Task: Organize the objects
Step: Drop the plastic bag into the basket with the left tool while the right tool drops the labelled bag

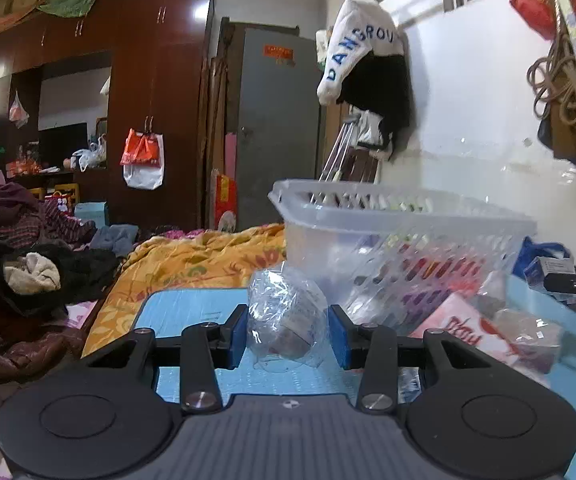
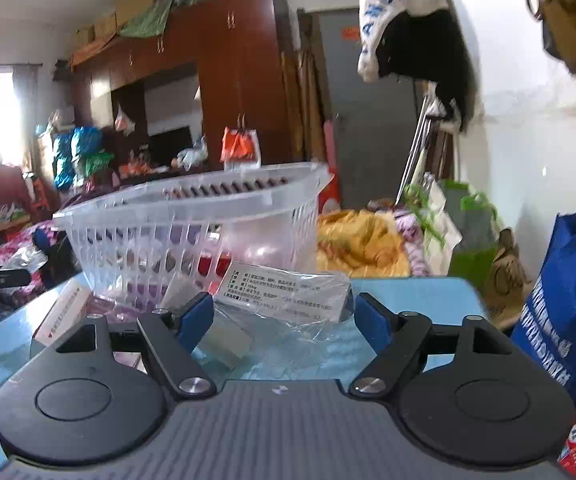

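Writing legible: blue capitals on the white cloth (image 1: 358,46) hanging on the wall read "DANGROU" in the left wrist view, cut off at the fold. The white label (image 2: 284,292) on a clear packet carries rows of small print, too fine to read. A pink-and-white box (image 1: 470,330) shows red lettering, not decipherable. The blue bag (image 2: 564,320) at the right edge has white characters, blurred. An orange notice (image 1: 278,53) on the grey door is unreadable.

Counts: one clear slotted basket (image 1: 400,216) on the blue desk (image 1: 184,312); one crumpled clear wrap (image 1: 286,316) with something dark inside; one labelled packet; one pink-and-white box beside the basket; one orange-and-white carrier bag (image 1: 144,158) hung on the brown wardrobe.

Left gripper (image 1: 287,336): fingers narrowed onto the crumpled clear wrap, both blue pads (image 1: 239,336) against its sides; the wrap sits just in front of the basket's near corner, above the desk.

Right gripper (image 2: 284,322): fingers wide, nothing clamped. The labelled packet lies on the desk between and beyond the tips, touching neither pad, just before the basket wall.

Colourful contents show through the basket slots; number cannot be told.
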Available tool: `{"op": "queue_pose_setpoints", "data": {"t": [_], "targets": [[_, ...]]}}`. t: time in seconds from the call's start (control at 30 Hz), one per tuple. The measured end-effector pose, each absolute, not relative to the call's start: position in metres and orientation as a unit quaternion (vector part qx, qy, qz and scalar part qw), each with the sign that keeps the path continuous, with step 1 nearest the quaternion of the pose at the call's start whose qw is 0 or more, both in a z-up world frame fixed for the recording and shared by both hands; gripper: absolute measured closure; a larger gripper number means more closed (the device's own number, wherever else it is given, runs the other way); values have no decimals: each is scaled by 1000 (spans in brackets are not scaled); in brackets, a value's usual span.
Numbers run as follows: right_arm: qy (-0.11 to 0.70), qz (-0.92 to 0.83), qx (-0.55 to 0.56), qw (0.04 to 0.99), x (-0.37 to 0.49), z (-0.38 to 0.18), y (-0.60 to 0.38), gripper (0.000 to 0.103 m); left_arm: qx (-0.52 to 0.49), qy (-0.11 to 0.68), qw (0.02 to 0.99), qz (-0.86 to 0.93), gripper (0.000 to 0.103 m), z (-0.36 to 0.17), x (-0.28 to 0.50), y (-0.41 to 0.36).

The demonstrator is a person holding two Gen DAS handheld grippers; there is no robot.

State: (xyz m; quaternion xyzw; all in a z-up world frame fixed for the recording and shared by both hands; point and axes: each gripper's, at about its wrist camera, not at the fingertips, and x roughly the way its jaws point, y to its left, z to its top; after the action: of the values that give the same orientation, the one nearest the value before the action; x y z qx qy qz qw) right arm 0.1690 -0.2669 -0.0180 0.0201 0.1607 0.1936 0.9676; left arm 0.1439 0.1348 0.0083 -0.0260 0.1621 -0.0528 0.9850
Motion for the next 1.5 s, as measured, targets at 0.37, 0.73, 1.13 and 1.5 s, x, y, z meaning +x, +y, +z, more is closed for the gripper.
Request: {"op": "queue_pose_setpoints", "data": {"t": [0.37,0.73,1.13,1.5], "targets": [[95,228,6,969,149,53,-241,23,-61,117,986,-106,57,63,146,122],[132,225,-52,964,229,66,-183,23,-50,197,974,-95,57,87,249,77],[120,255,54,958,162,34,-231,0,-50,171,976,-121,14,58,179,73],[158,320,28,934,113,-21,-221,11,-96,235,956,-148,14,-4,165,56]]}}
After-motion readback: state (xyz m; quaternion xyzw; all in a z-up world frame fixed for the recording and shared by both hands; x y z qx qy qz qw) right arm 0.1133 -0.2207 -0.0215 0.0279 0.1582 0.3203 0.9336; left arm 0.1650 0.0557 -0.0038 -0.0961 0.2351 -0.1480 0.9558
